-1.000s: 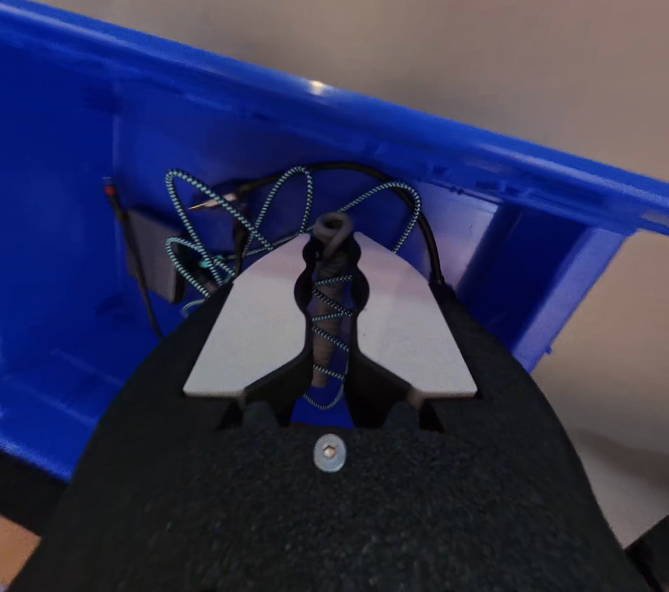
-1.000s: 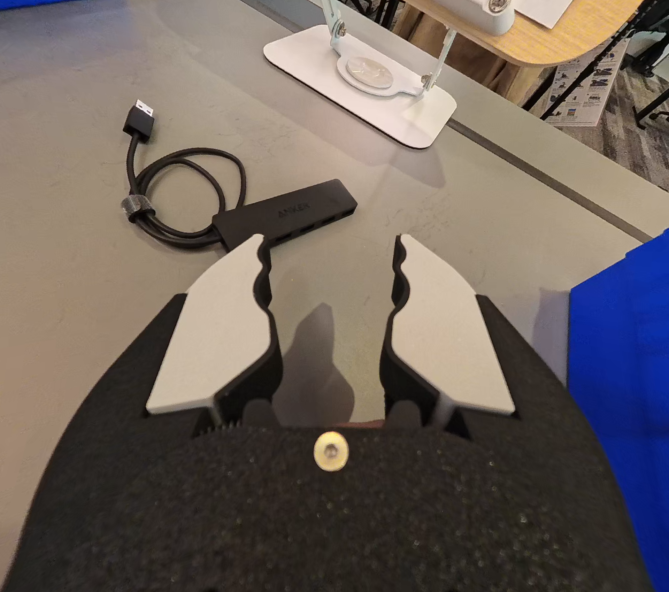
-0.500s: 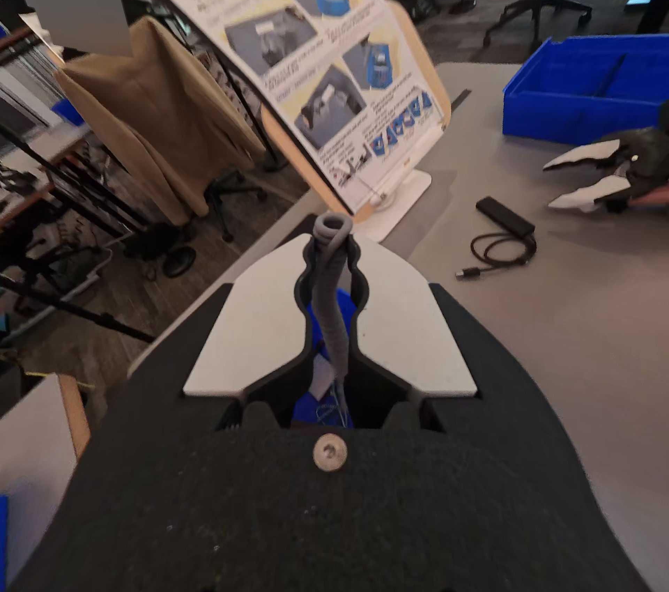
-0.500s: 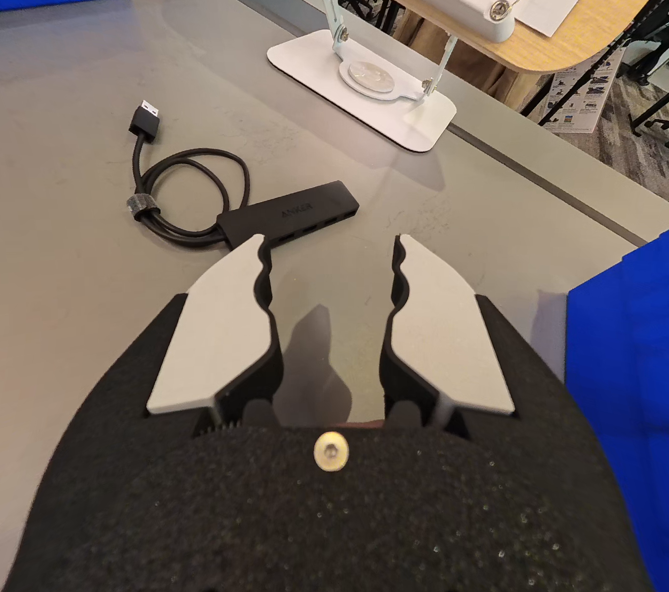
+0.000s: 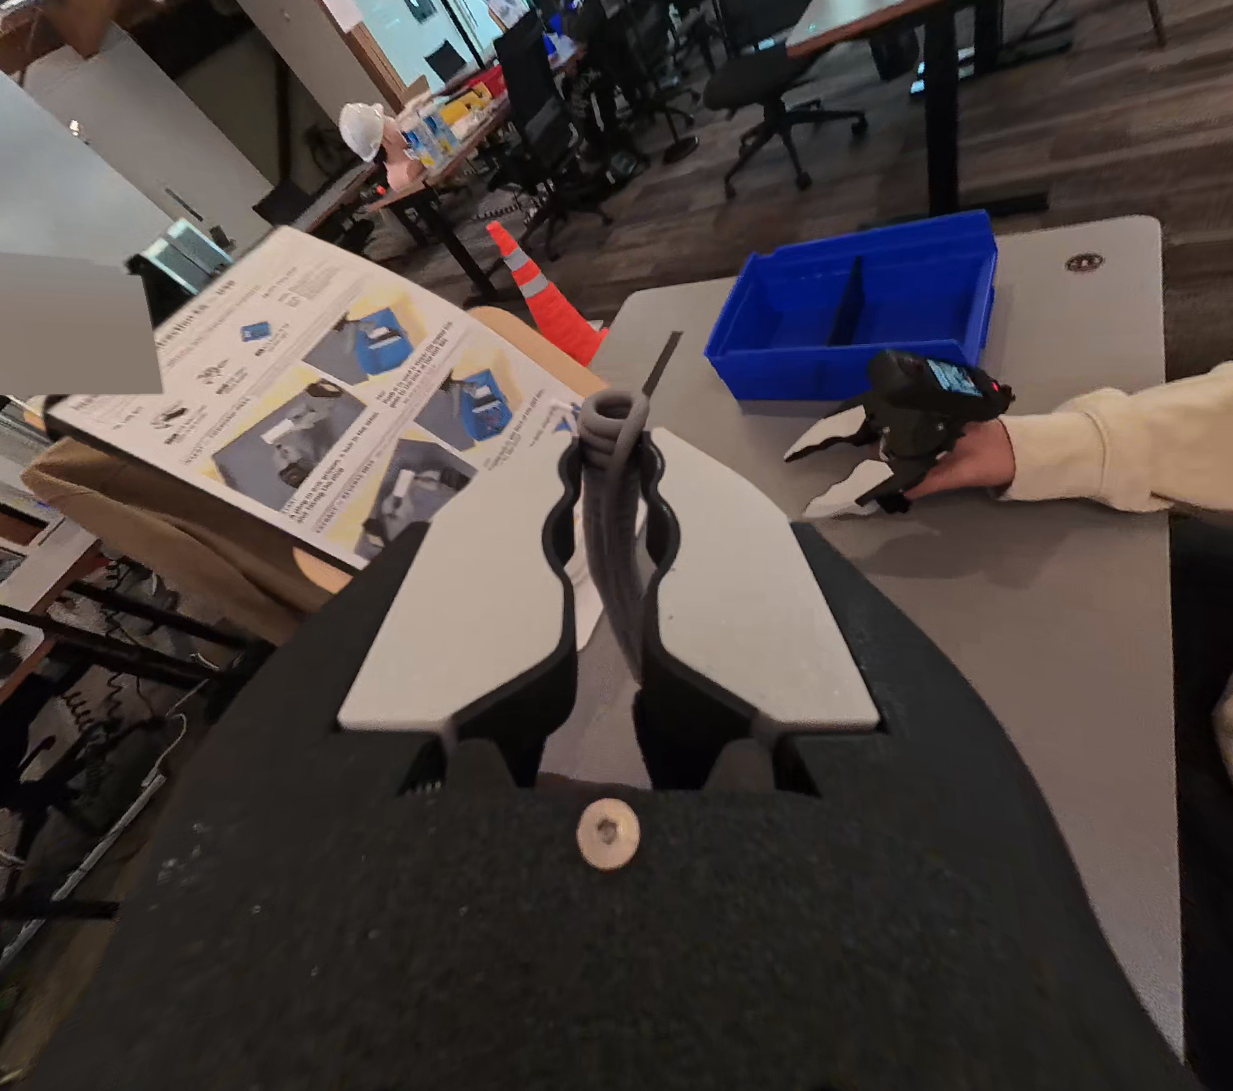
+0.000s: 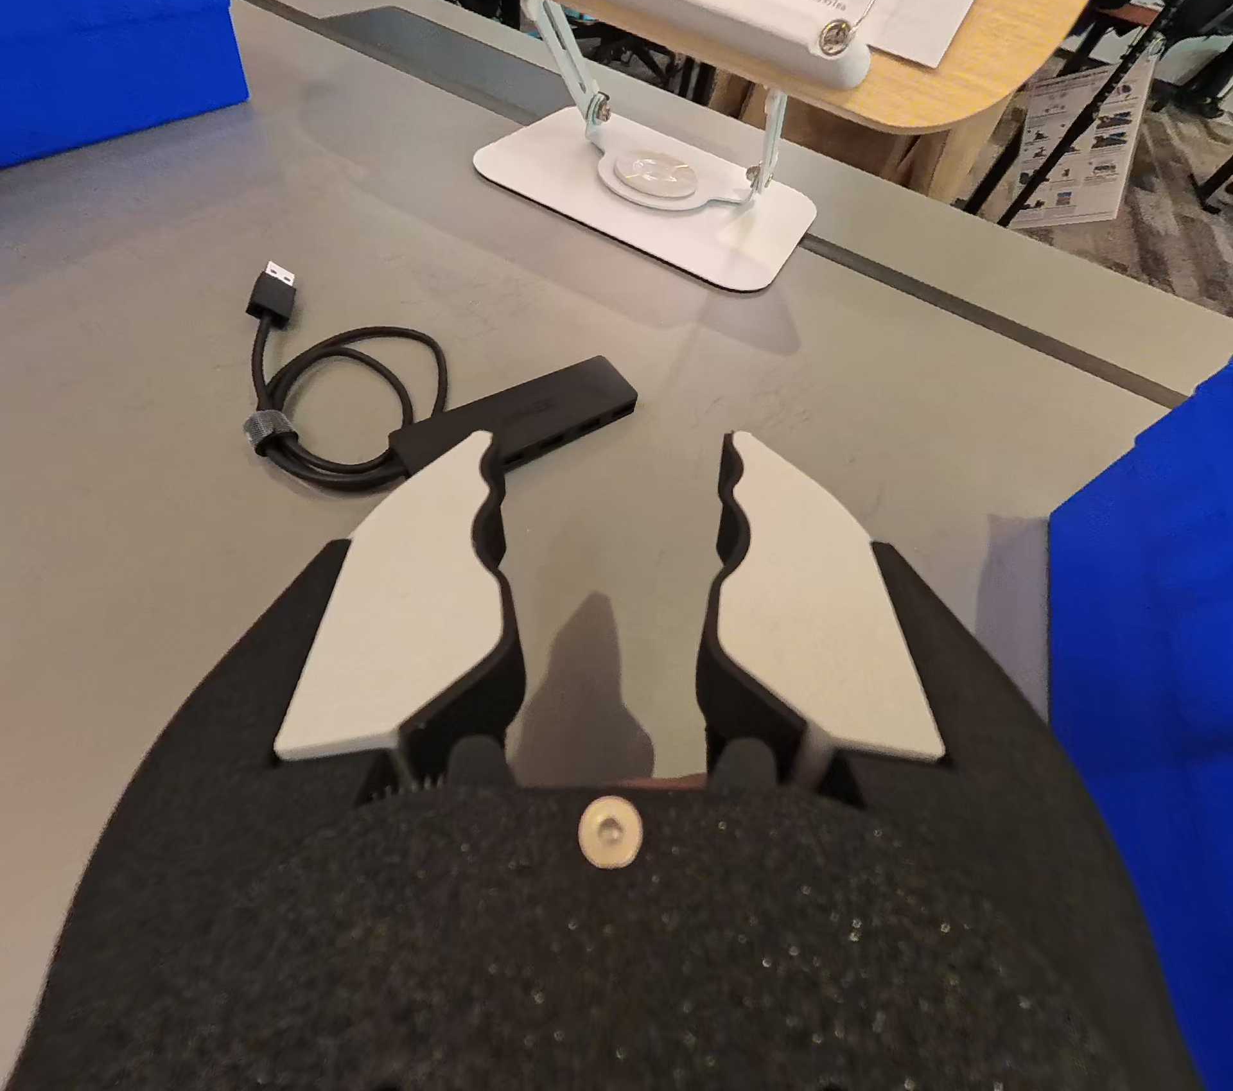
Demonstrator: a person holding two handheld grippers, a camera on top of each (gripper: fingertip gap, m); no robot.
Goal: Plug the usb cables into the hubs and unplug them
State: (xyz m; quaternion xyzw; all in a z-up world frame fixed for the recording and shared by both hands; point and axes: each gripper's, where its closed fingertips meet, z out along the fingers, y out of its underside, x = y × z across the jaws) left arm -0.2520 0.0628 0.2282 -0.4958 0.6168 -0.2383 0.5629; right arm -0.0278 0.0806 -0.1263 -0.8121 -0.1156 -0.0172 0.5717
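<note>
Left hand-held gripper (image 5: pixel 610 458) clamped narrow on a coiled grey cable (image 5: pixel 610 498), lower end hidden behind the fingers. Right hand-held gripper (image 6: pixel 607 445) spread wide, nothing between the pads. Black hub (image 6: pixel 534 408) flat on the grey tabletop (image 6: pixel 167 258), near end covered by the left fingertip. Blue bin (image 6: pixel 1147 659) cut off at right.

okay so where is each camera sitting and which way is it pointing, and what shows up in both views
Left wrist view: sits on the left gripper, raised, facing across the table into the room; its fingers clamp a coiled grey cable; the right gripper and holding hand show.
Right wrist view: sits on the open right gripper, angled down at the black hub; only its fingers show.
Shared: table, instruction board, blue bin.
</note>
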